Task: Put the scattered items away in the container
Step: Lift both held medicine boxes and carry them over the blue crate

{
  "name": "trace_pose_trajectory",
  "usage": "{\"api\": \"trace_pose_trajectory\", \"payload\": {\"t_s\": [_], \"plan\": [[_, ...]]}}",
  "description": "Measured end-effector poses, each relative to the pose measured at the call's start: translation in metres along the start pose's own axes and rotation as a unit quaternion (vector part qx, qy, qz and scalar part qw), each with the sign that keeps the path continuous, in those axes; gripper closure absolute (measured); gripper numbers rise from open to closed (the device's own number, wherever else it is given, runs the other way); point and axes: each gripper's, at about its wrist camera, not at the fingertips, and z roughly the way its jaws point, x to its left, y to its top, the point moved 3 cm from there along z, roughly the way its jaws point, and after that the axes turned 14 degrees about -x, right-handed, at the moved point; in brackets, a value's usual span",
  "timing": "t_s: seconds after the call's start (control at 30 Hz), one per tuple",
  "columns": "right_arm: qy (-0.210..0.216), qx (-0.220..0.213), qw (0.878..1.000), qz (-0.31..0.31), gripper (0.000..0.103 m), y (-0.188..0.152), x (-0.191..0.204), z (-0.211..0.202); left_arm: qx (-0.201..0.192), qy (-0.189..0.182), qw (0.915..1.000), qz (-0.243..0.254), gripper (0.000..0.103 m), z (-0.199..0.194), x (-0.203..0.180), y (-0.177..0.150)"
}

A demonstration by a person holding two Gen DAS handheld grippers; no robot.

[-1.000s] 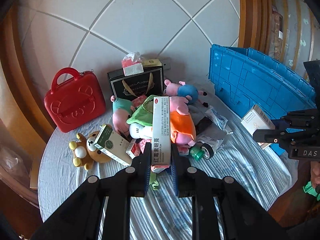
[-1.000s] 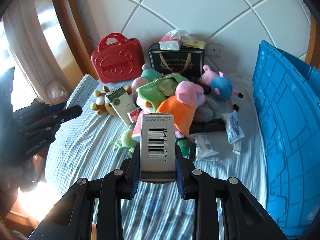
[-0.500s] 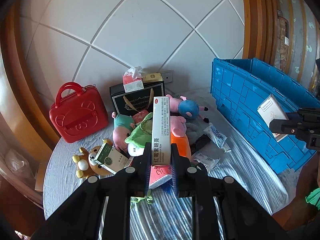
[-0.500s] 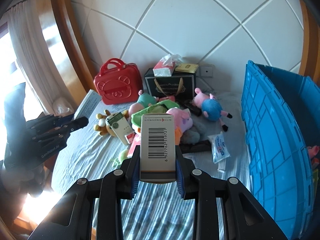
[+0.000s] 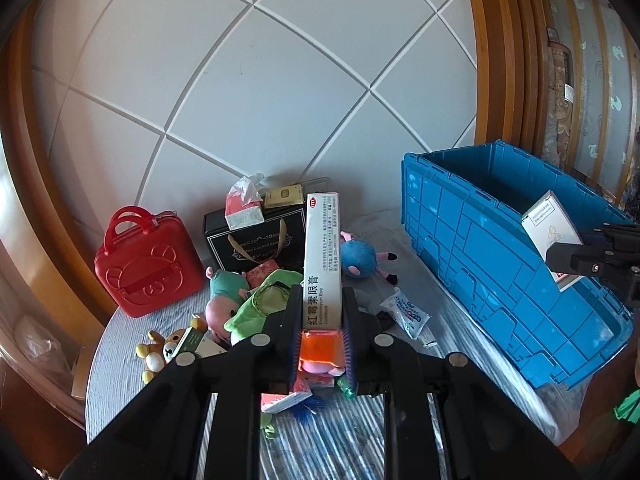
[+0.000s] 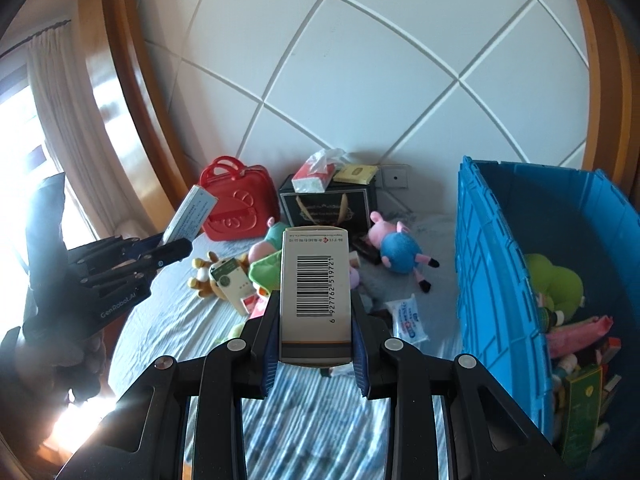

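Note:
My left gripper [image 5: 321, 300] is shut on a long narrow white ointment box [image 5: 322, 252], held high above the pile of toys. My right gripper [image 6: 315, 316] is shut on a white box with a barcode [image 6: 314, 292]. The blue crate [image 6: 492, 280] stands on the right of the bed; several toys and boxes lie inside it. In the left wrist view the right gripper [image 5: 576, 260] hangs over the crate's [image 5: 480, 240] near wall with its white box [image 5: 552, 232]. The left gripper [image 6: 160, 256] shows at the left of the right wrist view.
On the striped bed cover [image 6: 312, 420] lie pig plush toys [image 6: 396, 246], a bear plush [image 5: 160, 350], a green plush [image 5: 264, 304], a small green-and-white box [image 6: 230, 284] and a white packet [image 6: 408, 314]. A red case [image 5: 148, 264] and a black gift bag [image 5: 256, 240] stand against the padded headboard.
Both grippers rose and pulled back with their boxes still held, so the bed and pile look smaller and lower. The crate's open inside came into the right wrist view.

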Motion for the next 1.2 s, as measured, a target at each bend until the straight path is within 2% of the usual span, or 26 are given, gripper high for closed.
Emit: {"api": "trace_pose_trajectory", "payload": {"t_s": [0.53, 1.2], "plan": [[-0.018, -0.030, 0.999, 0.017, 0.074, 0.019, -0.065, -0.045, -0.013, -0.030, 0.9991, 0.028, 0.086, 0.016, -0.084, 0.040], [-0.088, -0.055, 0.993, 0.059, 0.074, 0.026, -0.153, -0.094, -0.024, -0.101, 0.9919, 0.074, 0.086, 0.053, -0.183, 0.082]]}}
